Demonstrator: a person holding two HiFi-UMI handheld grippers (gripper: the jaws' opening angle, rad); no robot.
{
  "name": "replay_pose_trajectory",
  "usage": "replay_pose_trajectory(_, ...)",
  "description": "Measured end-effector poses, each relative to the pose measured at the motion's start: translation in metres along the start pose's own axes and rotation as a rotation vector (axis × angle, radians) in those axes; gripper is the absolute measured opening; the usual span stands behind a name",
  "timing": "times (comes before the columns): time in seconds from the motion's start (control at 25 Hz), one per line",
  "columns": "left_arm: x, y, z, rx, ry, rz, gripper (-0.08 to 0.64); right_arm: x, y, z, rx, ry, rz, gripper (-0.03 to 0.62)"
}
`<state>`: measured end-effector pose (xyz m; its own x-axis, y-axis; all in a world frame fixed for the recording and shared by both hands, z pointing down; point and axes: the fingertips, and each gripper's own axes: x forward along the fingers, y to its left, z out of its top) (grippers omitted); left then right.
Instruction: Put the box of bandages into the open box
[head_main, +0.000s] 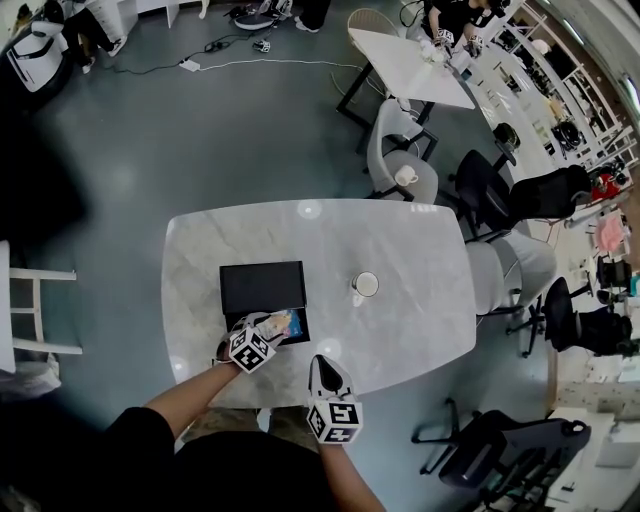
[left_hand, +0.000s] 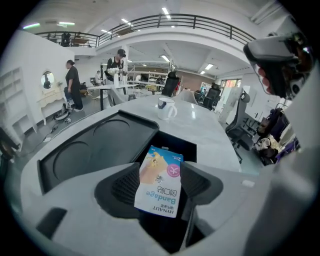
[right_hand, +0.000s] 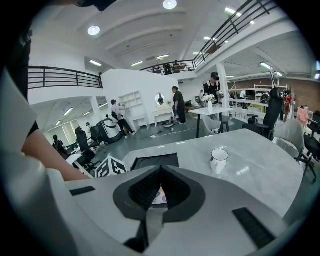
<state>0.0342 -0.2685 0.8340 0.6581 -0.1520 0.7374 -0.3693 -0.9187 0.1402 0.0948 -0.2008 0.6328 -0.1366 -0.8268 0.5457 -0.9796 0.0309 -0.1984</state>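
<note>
The box of bandages (left_hand: 159, 181), white and blue with "Bandage" printed on it, stands tilted between the jaws of my left gripper (left_hand: 160, 187). Its left edge lies against the left pad (left_hand: 125, 186); the right pad (left_hand: 196, 184) stands slightly off it, so the jaws are open. Below it is the dark hollow of the open black box (left_hand: 176, 144), whose lid with two round recesses (left_hand: 95, 150) lies flat to the left. From the head camera, the left gripper (head_main: 274, 326) is over the black box's (head_main: 262, 288) near right corner. My right gripper (head_main: 322, 364) hangs at the table's near edge, shut and empty (right_hand: 161, 186).
A white mug (head_main: 366, 284) stands on the marble table (head_main: 420, 310) to the right of the black box. Grey and black chairs (head_main: 495, 270) surround the table's right and far sides. People stand at other tables far back.
</note>
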Motion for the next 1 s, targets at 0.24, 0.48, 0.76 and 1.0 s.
replay_pose_trajectory(0.24, -0.032, 0.004, 0.02, -0.11, -0.107, 0.039, 0.257, -0.004, -0.003, 0.012, -0.003, -0.034, 0.014, 0.012)
replay_pose_trajectory(0.48, -0.116, -0.012, 0.072, -0.265, -0.328, 0.076, 0.151, -0.017, -0.009, 0.027, -0.022, -0.089, 0.045, 0.012)
replay_pose_trajectory(0.76, -0.219, -0.031, 0.108, -0.326, -0.538, 0.195, 0.035, -0.041, -0.003, 0.052, -0.076, -0.145, 0.084, 0.012)
replay_pose_trajectory(1.0, -0.276, -0.043, 0.131, -0.313, -0.637, 0.252, 0.033, -0.054, 0.012, 0.075, -0.145, -0.188, 0.104, 0.011)
